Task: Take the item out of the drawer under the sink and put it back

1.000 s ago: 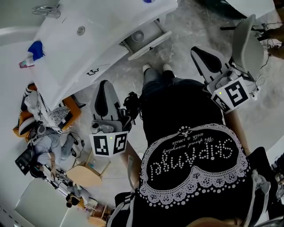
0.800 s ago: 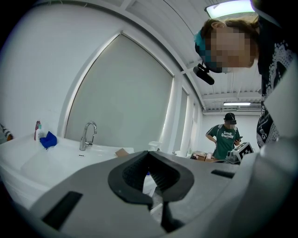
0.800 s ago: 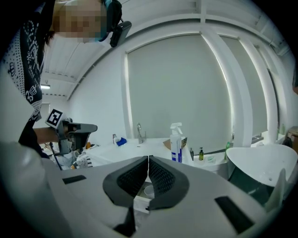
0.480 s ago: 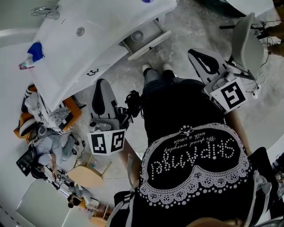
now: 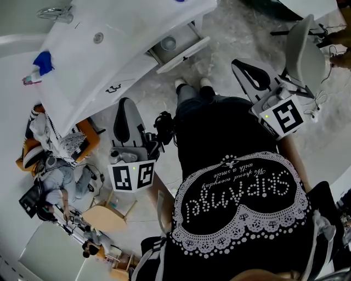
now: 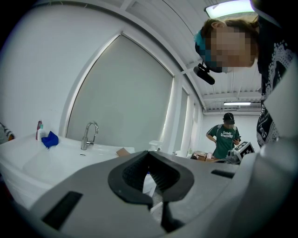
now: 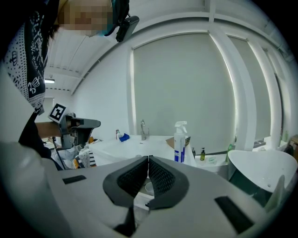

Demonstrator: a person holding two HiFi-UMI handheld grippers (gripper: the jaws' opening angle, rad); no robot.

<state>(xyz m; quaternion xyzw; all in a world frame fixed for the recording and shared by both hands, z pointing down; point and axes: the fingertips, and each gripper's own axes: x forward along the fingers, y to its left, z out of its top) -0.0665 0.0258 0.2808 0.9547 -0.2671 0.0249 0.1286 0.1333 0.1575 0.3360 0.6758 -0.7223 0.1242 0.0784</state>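
**Entry: both claws shut and empty, cup in the open drawer**

I read the left claw (image 6: 149, 155) from its own view: the two dark ribbed pads met at their tips and nothing sat between them. The right claw (image 7: 148, 159) looked the same, with its pads closed tip to tip on nothing. In the head view I held both claws out in front of the body. The left one was level with the sink's near edge, and the right one was off to the other side, near a white chair (image 5: 304, 52).

The drawer (image 5: 184, 54) under the white sink (image 5: 109, 52) stood pulled out over the marbled floor (image 5: 230, 33). A small pale cup (image 5: 168, 43) sat upright inside it, well apart from either claw. I could also see this cup low in the right gripper view, behind the closed pads.

On the sink I noted a chrome faucet (image 5: 55, 12) and a blue cloth (image 5: 44, 60) at the far edge. A white spray bottle (image 7: 180, 142) stood at the sink's corner. A second person in a green shirt (image 6: 224, 138) stood in the background.
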